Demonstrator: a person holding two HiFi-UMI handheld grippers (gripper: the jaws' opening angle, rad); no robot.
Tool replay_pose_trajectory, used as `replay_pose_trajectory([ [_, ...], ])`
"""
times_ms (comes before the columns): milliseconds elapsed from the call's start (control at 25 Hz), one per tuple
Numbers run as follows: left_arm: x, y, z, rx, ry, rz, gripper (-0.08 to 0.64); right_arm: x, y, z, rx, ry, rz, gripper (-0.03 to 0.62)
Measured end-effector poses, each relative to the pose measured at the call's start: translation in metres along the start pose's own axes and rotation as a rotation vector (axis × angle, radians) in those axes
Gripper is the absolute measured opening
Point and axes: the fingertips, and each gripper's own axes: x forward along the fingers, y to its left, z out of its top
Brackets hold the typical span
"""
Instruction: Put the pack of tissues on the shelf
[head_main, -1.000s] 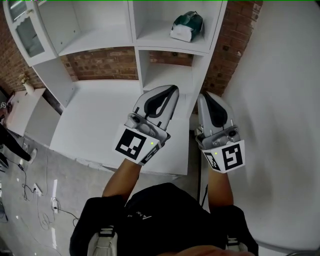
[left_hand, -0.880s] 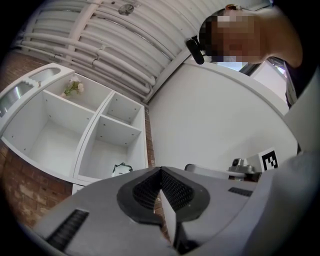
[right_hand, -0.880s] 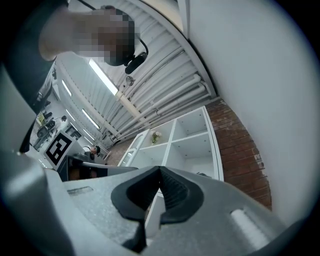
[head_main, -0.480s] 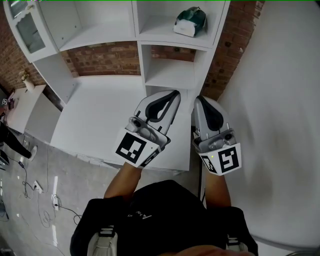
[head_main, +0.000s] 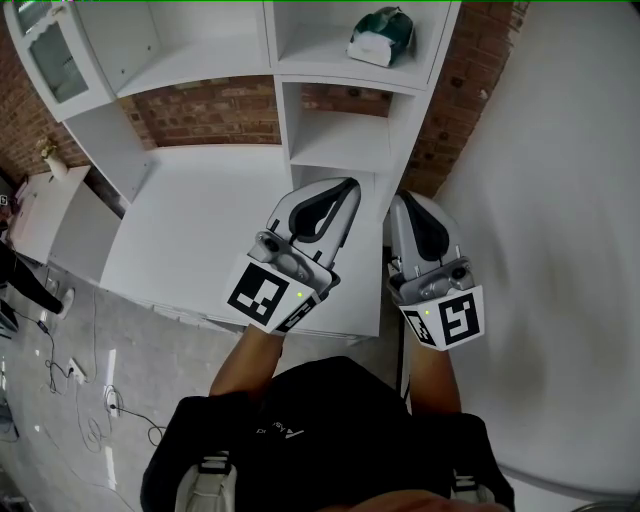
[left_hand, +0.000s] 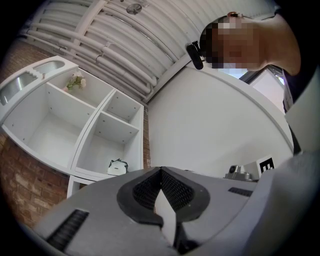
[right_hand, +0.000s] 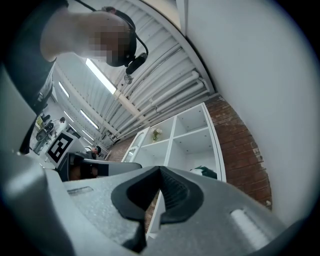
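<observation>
Tissues (head_main: 380, 38) sit in the shelf's (head_main: 322, 68) upper right bay, apparently lying free, so probably already placed. Left gripper (head_main: 343, 188) and right gripper (head_main: 404, 203) hang below that bay, jaws pressed together, empty, likely idle.

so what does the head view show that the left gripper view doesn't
Only the head view: the grey floor with cables, the white counter and the person's left forearm.

Only the left gripper view: the ceiling pipes and the top compartments of the shelf unit.

Both: that shelf unit, the brick wall, the pack of tissues lying in a compartment, and the left gripper, its jaws shut with nothing between them.
</observation>
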Motion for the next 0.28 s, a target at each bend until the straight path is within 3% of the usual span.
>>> replay_pose_trajectory([
  [280, 0.0009, -0.0023, 0.0029, -0.007, -0.019, -0.019, -0.002, 0.0002, -0.0005, -0.0009, 0.000, -0.003, 0.000, 0.000],
])
